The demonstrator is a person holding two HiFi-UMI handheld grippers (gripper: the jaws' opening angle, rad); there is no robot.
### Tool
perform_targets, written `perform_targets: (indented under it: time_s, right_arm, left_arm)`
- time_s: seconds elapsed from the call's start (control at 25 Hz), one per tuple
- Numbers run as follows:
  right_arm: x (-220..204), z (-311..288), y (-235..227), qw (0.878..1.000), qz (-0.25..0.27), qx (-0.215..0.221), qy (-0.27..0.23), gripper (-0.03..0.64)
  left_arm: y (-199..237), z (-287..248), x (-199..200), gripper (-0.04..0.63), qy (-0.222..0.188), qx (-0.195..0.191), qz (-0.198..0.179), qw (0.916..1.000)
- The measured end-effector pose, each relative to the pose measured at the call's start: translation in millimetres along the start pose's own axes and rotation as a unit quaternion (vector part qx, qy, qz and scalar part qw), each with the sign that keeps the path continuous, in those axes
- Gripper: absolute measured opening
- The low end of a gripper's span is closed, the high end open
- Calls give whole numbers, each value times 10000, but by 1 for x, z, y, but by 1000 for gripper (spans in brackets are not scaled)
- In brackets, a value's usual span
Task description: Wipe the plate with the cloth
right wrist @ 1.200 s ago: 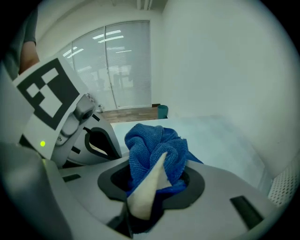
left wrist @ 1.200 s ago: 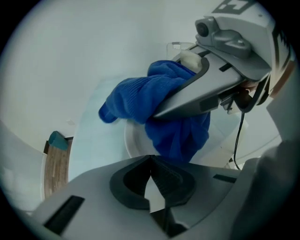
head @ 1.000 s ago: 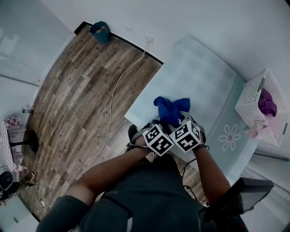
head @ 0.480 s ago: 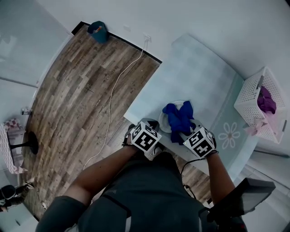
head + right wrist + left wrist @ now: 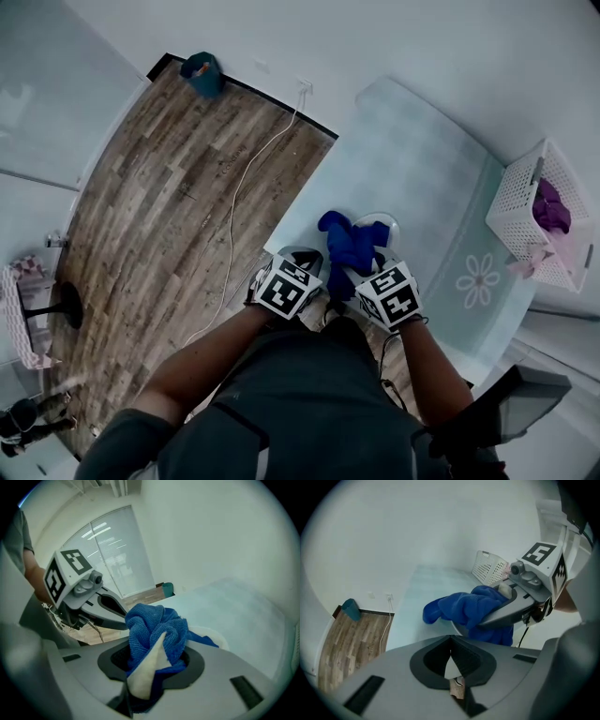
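Note:
A white plate (image 5: pixel 388 225) lies near the table's front edge, mostly covered by a bunched blue cloth (image 5: pixel 352 244). My right gripper (image 5: pixel 364 269) is shut on the cloth (image 5: pixel 157 625) and holds it on the plate's near side, where a white sliver of rim (image 5: pixel 216 638) shows. My left gripper (image 5: pixel 307 259) sits just left of the plate. Its jaws are together with nothing visible between them (image 5: pixel 450 666). From there the plate (image 5: pixel 458 629) peeks out under the cloth (image 5: pixel 464 606). Whether the left gripper touches the rim is hidden.
The pale table (image 5: pixel 412 159) has a flower print (image 5: pixel 479 279) to the right. A white basket (image 5: pixel 544 220) with purple and pink laundry stands at the far right. A white cable (image 5: pixel 239 187) crosses the wooden floor, and a teal bin (image 5: pixel 202 70) stands by the wall.
The two grippers were side by side a second ago; the left one has slid left, away from the right. The cloth has moved down across the plate, which now shows.

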State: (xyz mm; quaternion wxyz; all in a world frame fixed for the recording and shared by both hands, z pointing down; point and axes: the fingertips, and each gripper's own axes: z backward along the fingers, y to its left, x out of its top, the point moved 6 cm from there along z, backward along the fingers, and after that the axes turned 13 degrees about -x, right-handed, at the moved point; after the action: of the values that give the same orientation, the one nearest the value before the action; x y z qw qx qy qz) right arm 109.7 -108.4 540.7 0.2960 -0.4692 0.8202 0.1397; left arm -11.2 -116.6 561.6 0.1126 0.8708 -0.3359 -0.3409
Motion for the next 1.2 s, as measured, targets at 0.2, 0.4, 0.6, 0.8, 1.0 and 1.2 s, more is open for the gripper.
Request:
perform_targets:
  time_s: [0.2, 0.4, 0.6, 0.8, 1.0, 1.2]
  right_arm:
    - [-9, -17, 21, 9984, 260, -438, 250, 153]
    - [-31, 1, 13, 9964, -286, -733, 326, 153]
    - [-53, 22, 5, 9919, -632, -1013, 436, 153]
    - [-79, 46, -10, 9823, -1196, -1275, 667, 153]
    - [-25, 43, -31, 9785, -1571, -1333, -50, 153]
    - [20, -28, -42, 9837, -1148, -1386, 35, 153]
  left_arm:
    - [17, 14, -1, 8, -151, -28, 52, 9999]
    - [12, 8, 6, 8, -20, -268, -160, 9995]
    - [7, -2, 9, 8, 153, -528, -392, 9977]
    - [9, -6, 12, 8, 182, -667, -386, 9969]
    - [10, 0, 9, 8, 268, -676, -447, 9964]
    - [12, 0, 13, 8, 180, -657, -429, 9968]
